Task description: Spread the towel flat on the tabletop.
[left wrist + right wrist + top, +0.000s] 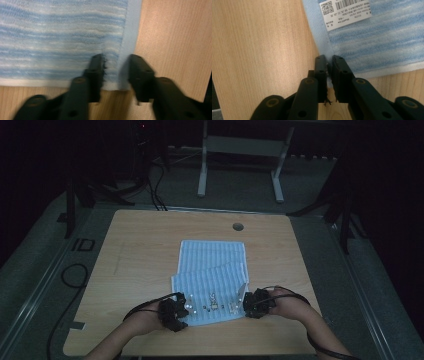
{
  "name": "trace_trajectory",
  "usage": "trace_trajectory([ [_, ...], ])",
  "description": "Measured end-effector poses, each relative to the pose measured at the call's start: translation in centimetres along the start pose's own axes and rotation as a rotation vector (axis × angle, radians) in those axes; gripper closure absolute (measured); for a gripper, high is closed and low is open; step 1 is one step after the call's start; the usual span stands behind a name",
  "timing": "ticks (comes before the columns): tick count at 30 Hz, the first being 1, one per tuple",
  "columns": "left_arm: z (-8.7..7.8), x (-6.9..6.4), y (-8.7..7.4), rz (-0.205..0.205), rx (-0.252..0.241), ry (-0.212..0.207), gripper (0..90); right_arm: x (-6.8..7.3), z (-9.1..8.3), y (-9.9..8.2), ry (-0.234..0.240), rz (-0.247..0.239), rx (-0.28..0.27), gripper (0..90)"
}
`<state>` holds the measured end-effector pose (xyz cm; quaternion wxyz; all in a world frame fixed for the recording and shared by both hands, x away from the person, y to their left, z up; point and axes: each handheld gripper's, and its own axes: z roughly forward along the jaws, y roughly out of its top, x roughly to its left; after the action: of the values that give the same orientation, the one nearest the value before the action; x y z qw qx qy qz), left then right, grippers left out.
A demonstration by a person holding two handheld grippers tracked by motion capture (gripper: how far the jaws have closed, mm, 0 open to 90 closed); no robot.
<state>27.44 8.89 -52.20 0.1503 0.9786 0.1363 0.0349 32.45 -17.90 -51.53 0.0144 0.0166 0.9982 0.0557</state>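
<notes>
Leftmost, left gripper (116, 72) with jaws apart astride the near left corner of the blue striped towel (212, 270), folded on the wooden table (135, 250). Rightmost, right gripper (329, 68) pinched on the towel's near right corner, beside its white label (344, 11).

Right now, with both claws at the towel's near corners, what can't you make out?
- Towel layers: folded, underside hidden, high view.
- Label small print: too small, top cut off, right gripper view.
- Left claw: blurred, grip uncertain.
- Right claw: edge pinched, fabric between jaws hidden.
</notes>
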Motion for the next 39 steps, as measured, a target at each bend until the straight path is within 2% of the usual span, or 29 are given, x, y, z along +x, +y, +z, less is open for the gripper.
trace_trajectory([
  [1, 0.0, 0.0, 0.1, 0.001, 0.006, 0.003, 77.0, -0.1, 0.0, 0.1, 0.006, 0.006, 0.005, 87.1],
  [2, 0.0, 0.1, 0.2, -0.016, 0.013, 0.0, 82.5, -0.1, -0.1, 0.2, 0.014, 0.014, 0.005, 88.1],
  [4, -0.5, 0.2, 0.2, -0.02, 0.001, -0.016, 84.4, 0.2, -0.6, 0.3, 0.028, 0.014, -0.013, 88.2],
  [6, -1.9, 0.2, 0.1, -0.037, -0.041, -0.024, 84.5, 0.6, -1.4, 0.2, 0.017, 0.013, -0.037, 88.3],
  [10, -4.7, -0.8, -0.1, -0.012, -0.086, 0.002, 84.3, 2.2, -4.5, -0.1, 0.003, -0.003, -0.096, 88.3],
  [12, -5.9, -1.6, -0.2, 0.004, -0.1, 0.005, 84.1, 3.5, -6.3, -0.4, -0.019, -0.017, -0.115, 88.3],
  [14, -7.0, -2.7, -0.4, 0.032, -0.117, -0.003, 83.7, 4.9, -7.5, -0.7, -0.012, -0.025, -0.128, 88.4],
  [15, -7.2, -3.1, -0.5, 0.033, -0.127, -0.006, 83.7, 5.7, -7.9, -0.8, -0.006, -0.03, -0.131, 88.4],
  [17, -7.7, -4.3, -0.8, 0.052, -0.132, -0.026, 83.0, 7.4, -8.3, -1.0, 0.016, -0.053, -0.131, 88.5],
  [18, -7.7, -4.8, -1.0, 0.046, -0.13, -0.043, 82.9, 8.3, -8.3, -1.1, 0.025, -0.062, -0.128, 88.8],
  [19, -7.7, -5.6, -1.1, 0.067, -0.122, -0.069, 80.9, 9.1, -8.4, -1.3, 0.046, -0.064, -0.126, 89.9],
  [20, -7.5, -6.2, -1.3, 0.083, -0.115, -0.106, 76.3, 9.8, -8.3, -1.4, 0.074, -0.066, -0.13, 89.9],
  [21, -7.2, -7.2, -1.4, 0.104, -0.105, -0.171, 69.9, 10.5, -8.2, -1.5, 0.094, -0.076, -0.137, 89.5],
  [22, -6.9, -8.0, -1.5, 0.114, -0.112, -0.209, 66.4, 11.4, -8.1, -1.6, 0.138, -0.096, -0.148, 86.9],
  [23, -6.8, -8.4, -1.5, 0.114, -0.112, -0.234, 62.0, 12.1, -8.0, -1.6, 0.156, -0.119, -0.153, 86.3],
  [25, -6.7, -9.0, -1.3, 0.11, -0.12, -0.231, 59.4, 12.6, -8.0, -1.6, 0.111, -0.117, -0.137, 82.3],
  [27, -6.9, -8.4, -1.4, 0.09, -0.151, -0.216, 56.5, 11.9, -7.9, -1.7, 0.047, -0.079, -0.139, 80.4],
  [29, -7.0, -7.5, -1.5, 0.046, -0.162, -0.14, 55.5, 10.4, -7.6, -2.1, 0.039, -0.008, -0.167, 74.0],
  [30, -7.0, -7.0, -1.6, 0.04, -0.169, -0.125, 55.4, 9.8, -7.3, -2.3, 0.008, 0.016, -0.179, 73.3],
  [31, -6.9, -6.4, -1.8, 0.036, -0.191, -0.099, 55.4, 9.1, -7.0, -2.4, -0.009, 0.026, -0.183, 72.2],
  [32, -6.8, -5.8, -1.9, 0.024, -0.206, -0.059, 55.4, 8.5, -6.5, -2.5, -0.012, 0.034, -0.184, 67.1],
  [33, -6.6, -5.1, -2.0, 0.011, -0.202, -0.049, 55.4, 7.9, -6.1, -2.5, -0.041, 0.036, -0.187, 66.7],
  [35, -6.3, -3.7, -2.0, -0.011, -0.212, -0.02, 55.5, 6.4, -5.2, -2.3, -0.039, 0.067, -0.167, 66.1],
  [36, -6.0, -3.1, -1.9, -0.022, -0.201, -0.027, 55.7, 5.6, -4.8, -2.1, -0.056, 0.075, -0.168, 66.1],
  [38, -5.1, -2.3, -1.6, -0.03, -0.174, -0.003, 56.0, 4.4, -4.0, -1.6, -0.031, 0.096, -0.163, 66.1],
  [39, -4.2, -1.8, -1.4, -0.038, -0.162, -0.016, 56.0, 3.8, -3.5, -1.2, -0.038, 0.094, -0.165, 66.2],
])
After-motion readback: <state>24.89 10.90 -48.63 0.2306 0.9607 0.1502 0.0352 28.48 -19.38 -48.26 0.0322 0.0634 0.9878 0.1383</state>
